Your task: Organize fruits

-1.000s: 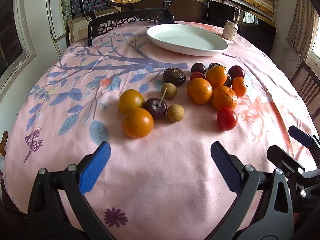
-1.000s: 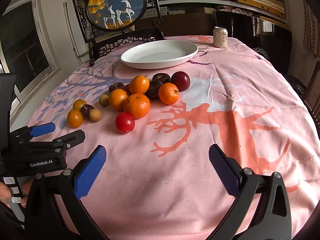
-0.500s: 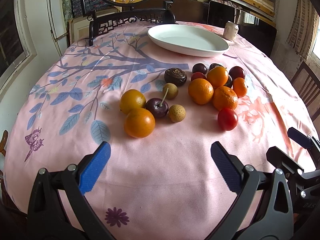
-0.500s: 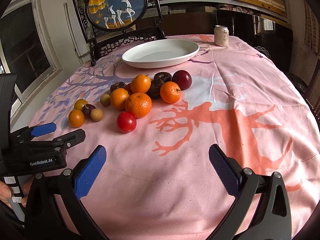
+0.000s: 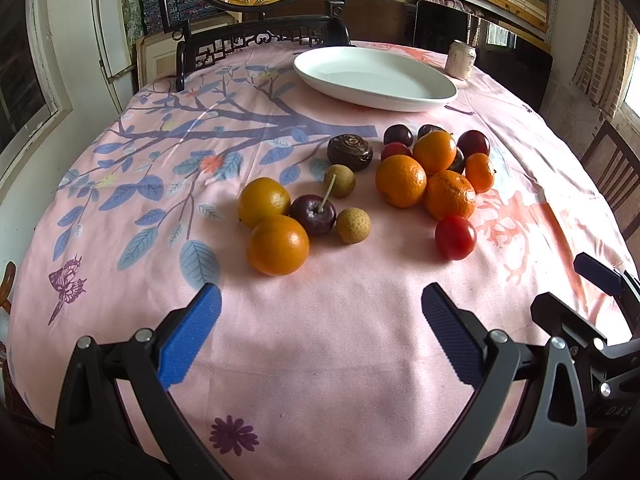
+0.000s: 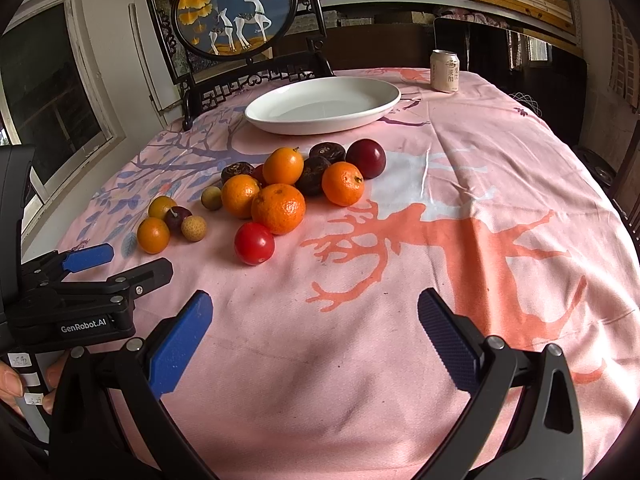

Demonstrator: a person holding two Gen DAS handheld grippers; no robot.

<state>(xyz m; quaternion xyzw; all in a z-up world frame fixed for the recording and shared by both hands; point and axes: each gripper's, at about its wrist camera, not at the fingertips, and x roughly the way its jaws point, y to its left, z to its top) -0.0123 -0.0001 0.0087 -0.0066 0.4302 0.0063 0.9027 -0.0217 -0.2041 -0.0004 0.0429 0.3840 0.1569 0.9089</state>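
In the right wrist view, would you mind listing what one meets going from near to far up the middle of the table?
Right gripper → red tomato → large mandarin → white plate → framed deer picture.

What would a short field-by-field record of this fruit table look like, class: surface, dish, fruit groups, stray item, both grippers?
surface: tablecloth, pink, printed with branches
dish: plate, white, nothing on it, beyond the fruit
main pile: oranges, dark plums and passion fruit bunched together
small group: two oranges, cherry, longan, left of the pile
loose fruit: tomato, at the pile's near edge
stray item: can, upright, far right of plate
left gripper: jaws open, holding nothing
right gripper: jaws open, holding nothing
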